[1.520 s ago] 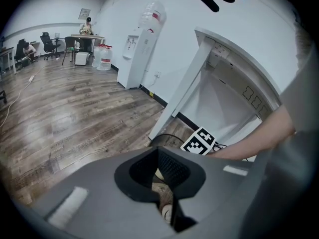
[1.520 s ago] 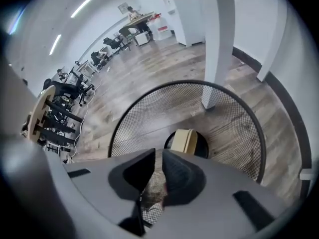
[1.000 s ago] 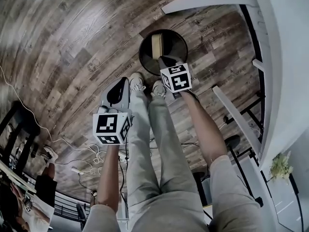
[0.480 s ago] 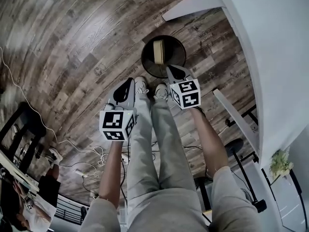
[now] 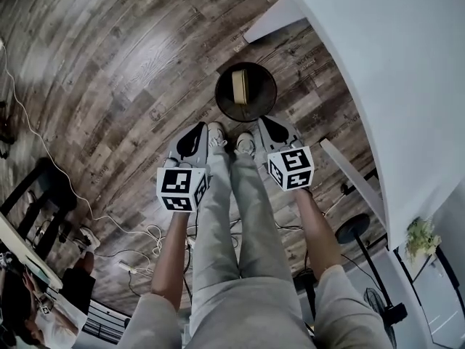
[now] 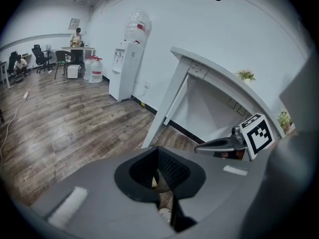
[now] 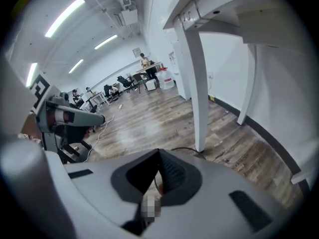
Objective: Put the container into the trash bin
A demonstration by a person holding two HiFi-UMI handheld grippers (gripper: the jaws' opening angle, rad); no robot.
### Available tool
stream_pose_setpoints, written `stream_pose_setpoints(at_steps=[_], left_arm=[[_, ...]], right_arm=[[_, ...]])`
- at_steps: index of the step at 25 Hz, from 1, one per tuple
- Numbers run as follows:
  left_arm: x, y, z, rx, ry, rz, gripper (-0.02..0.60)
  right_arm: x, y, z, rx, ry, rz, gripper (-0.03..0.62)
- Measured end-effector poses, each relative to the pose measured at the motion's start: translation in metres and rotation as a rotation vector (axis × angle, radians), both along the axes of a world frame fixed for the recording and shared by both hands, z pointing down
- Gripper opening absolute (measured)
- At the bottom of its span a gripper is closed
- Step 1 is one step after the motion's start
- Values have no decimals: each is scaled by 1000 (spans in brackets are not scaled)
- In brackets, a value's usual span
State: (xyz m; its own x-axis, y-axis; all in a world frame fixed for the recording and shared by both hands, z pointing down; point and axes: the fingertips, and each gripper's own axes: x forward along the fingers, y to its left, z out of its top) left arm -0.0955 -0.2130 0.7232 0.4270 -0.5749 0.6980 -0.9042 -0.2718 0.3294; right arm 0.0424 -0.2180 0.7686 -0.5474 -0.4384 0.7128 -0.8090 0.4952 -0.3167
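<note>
The black round trash bin (image 5: pixel 245 91) stands on the wood floor just beyond the person's shoes. A beige container (image 5: pixel 240 86) lies inside it. My left gripper (image 5: pixel 197 128) hangs at the near left of the bin, shut and holding nothing. My right gripper (image 5: pixel 266 123) hangs at the near right of the bin, also shut and empty. In the left gripper view the jaws (image 6: pixel 160 183) meet with nothing between them, and the right gripper (image 6: pixel 219 144) shows at the right. In the right gripper view the shut jaws (image 7: pixel 157 180) point at the floor, and the left gripper (image 7: pixel 75 116) shows at the left.
A white table (image 5: pixel 378 71) fills the upper right, with a white leg (image 5: pixel 280 17) beyond the bin and a white bar (image 5: pixel 349 180) beside my right arm. Cables (image 5: pixel 145 235) lie on the floor at the left. A black stand base (image 5: pixel 352 231) is at the right.
Both grippers have risen and drawn back from the bin toward the person, the right one more. The container has stayed in the bin.
</note>
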Motion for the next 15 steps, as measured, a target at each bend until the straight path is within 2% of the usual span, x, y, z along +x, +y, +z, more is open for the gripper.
stream_pose_setpoints(at_steps=[10,15], left_arm=[[4,14,-23,25,-6,-5,11],[7,7,-47,71,-5,-9,11]], right_arm=[[16,10,-65,103,-34,68,14],[22,11,-87,136,-34,76,14]])
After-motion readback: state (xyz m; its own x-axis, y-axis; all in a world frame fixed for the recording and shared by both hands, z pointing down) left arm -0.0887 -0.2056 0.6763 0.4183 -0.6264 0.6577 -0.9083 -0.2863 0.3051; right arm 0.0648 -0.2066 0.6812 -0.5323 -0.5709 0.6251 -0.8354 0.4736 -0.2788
